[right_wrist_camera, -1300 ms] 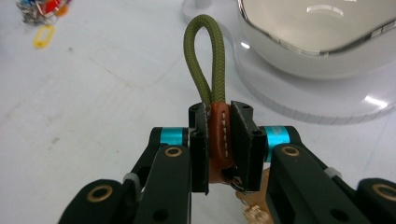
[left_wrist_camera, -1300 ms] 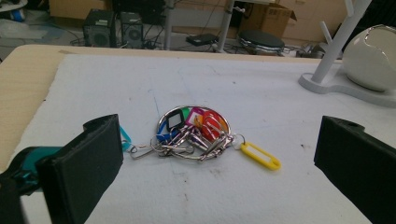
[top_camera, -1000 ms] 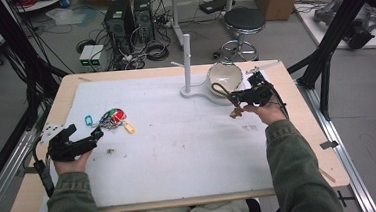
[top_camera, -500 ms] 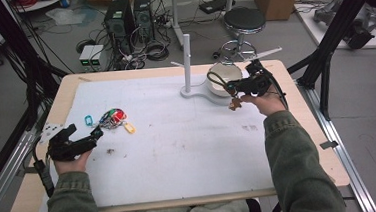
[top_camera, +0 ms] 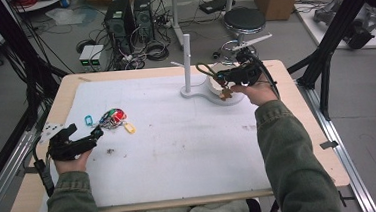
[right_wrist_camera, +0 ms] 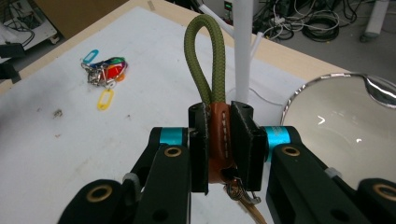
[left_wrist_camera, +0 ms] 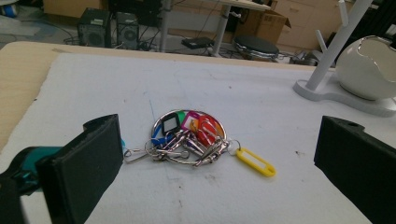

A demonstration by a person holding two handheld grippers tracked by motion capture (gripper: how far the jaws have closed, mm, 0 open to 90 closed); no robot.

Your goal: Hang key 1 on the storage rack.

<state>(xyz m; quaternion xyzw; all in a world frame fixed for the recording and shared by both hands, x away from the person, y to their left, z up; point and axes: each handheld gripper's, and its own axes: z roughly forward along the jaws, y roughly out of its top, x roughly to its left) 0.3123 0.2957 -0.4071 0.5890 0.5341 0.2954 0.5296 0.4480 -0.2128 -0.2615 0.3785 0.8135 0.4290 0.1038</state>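
From above, the right gripper (top_camera: 222, 76) holds a green rope loop (top_camera: 204, 69) near the white peg stand (top_camera: 187, 61); its own view shows the loop should slip over a peg, while the left gripper (left_wrist_camera: 215, 172) waits wide open by the key bunch (left_wrist_camera: 189, 137).

No readable text, brand marks, numbers or signs in any view. Checked the likely spots: the flat yellow plastic key tag (left_wrist_camera: 255, 162) has a blank label window, the coloured plastic tags on the metal key ring bunch (left_wrist_camera: 189, 137) show no lettering, the brown stitched leather strap piece (right_wrist_camera: 219, 140) carries no stamp. The dark computer towers (top_camera: 129, 16) on the floor are too small to read.
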